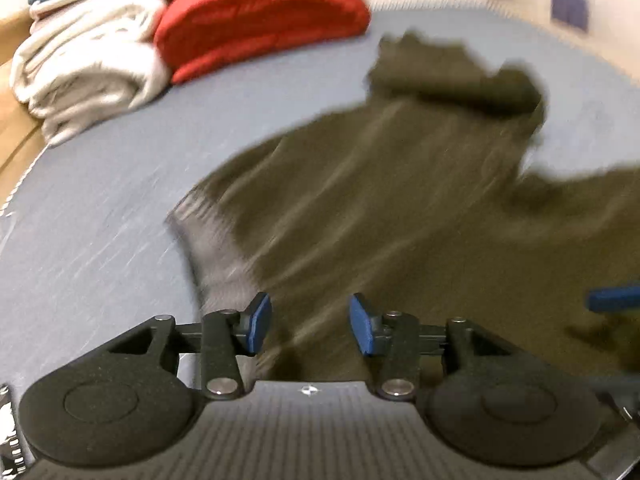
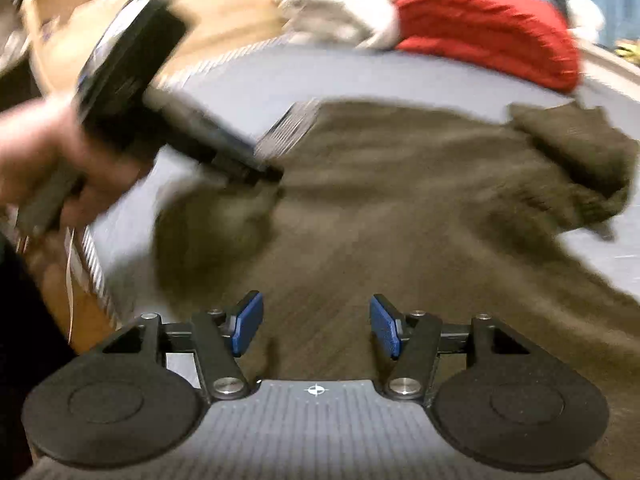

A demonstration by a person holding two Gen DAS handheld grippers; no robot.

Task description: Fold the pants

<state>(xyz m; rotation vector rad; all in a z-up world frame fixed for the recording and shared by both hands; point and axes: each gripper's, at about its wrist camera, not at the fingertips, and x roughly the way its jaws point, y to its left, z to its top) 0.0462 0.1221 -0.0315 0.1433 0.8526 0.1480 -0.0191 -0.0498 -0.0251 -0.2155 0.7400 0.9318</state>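
Olive-brown pants [image 1: 360, 200] lie spread and rumpled on a grey-blue mattress [image 1: 100, 220], with the ribbed waistband [image 1: 192, 216] toward the left. My left gripper [image 1: 310, 308] hovers over the near edge of the cloth, open, with nothing pinched between its blue pads. One blue pad [image 1: 612, 299] of the right gripper shows at the right edge. In the right wrist view my right gripper [image 2: 316, 308] is open above the pants [image 2: 400, 200], its pads clear of the cloth. The left gripper [image 2: 268, 174], held by a hand [image 2: 40, 152], points at the cloth near the waistband [image 2: 288, 128].
A folded red blanket [image 1: 260, 20] and a white bundle [image 1: 88, 64] sit at the far end of the mattress. Wood [image 1: 16, 136] shows beyond the mattress's left edge. Both views are motion-blurred.
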